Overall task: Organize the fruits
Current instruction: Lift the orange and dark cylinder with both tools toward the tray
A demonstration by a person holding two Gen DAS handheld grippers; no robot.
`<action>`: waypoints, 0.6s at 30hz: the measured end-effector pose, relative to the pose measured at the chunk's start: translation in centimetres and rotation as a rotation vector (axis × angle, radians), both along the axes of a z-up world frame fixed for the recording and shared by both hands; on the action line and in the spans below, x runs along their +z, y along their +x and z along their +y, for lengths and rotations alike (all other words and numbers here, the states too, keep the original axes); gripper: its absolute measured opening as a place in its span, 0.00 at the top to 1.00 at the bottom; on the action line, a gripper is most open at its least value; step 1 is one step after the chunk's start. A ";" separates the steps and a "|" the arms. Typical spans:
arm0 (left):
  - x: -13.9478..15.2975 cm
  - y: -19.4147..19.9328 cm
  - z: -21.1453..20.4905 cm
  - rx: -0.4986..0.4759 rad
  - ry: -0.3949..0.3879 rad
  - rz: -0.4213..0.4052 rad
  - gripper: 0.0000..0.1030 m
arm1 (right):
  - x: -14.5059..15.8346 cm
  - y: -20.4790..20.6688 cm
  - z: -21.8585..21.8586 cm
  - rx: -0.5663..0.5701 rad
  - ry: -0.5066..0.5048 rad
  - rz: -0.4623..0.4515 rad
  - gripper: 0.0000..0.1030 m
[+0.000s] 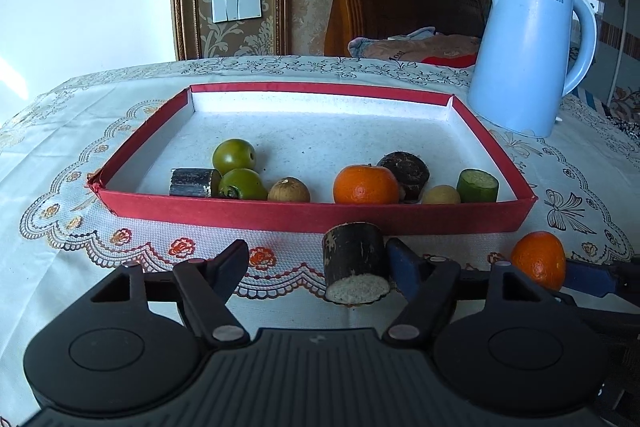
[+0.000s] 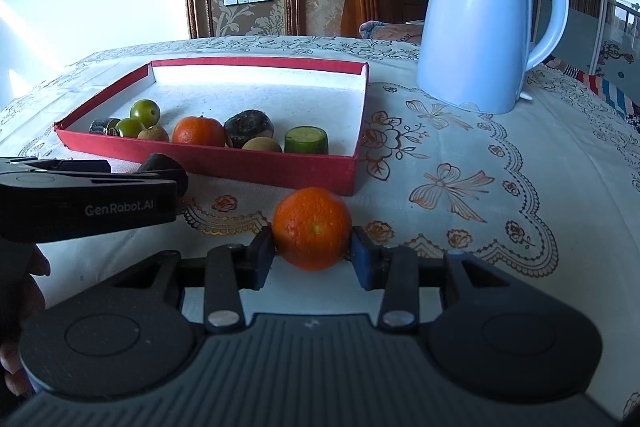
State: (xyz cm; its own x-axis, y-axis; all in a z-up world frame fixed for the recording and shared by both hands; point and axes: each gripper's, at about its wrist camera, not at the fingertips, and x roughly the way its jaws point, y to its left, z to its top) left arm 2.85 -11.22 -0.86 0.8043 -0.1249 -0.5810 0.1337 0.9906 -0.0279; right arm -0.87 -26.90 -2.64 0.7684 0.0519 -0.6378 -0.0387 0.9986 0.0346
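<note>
A red-rimmed tray holds several fruits along its near wall: green fruits, an orange, small brown fruits, and dark and green cane pieces. In front of the tray, a dark cane piece sits between the fingers of my left gripper. It lies against the right blue pad, with a wide gap to the left finger, so the jaws are open. My right gripper is shut on a second orange, which also shows beside the left gripper.
A light blue electric kettle stands at the back right of the tray, on the embroidered tablecloth. A wooden headboard and bedding lie beyond the table. A hand grips the left tool's handle at the left edge.
</note>
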 end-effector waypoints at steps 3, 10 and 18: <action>-0.2 0.0 0.0 -0.010 -0.003 0.008 0.27 | 0.0 0.0 -0.1 -0.002 0.003 -0.001 0.62; -0.5 0.4 -0.3 -0.015 0.011 0.030 0.27 | 0.0 0.1 0.1 0.001 -0.008 0.001 0.62; -0.4 0.2 0.3 -0.054 -0.046 0.022 0.47 | 0.0 0.0 -0.2 0.002 0.012 -0.004 0.62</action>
State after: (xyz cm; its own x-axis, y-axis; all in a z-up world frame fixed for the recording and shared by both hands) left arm 3.05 -10.96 -1.25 0.7828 -0.1947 -0.5911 0.1860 0.9796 -0.0764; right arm -0.83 -27.12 -2.67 0.7708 0.0614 -0.6342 -0.0412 0.9981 0.0465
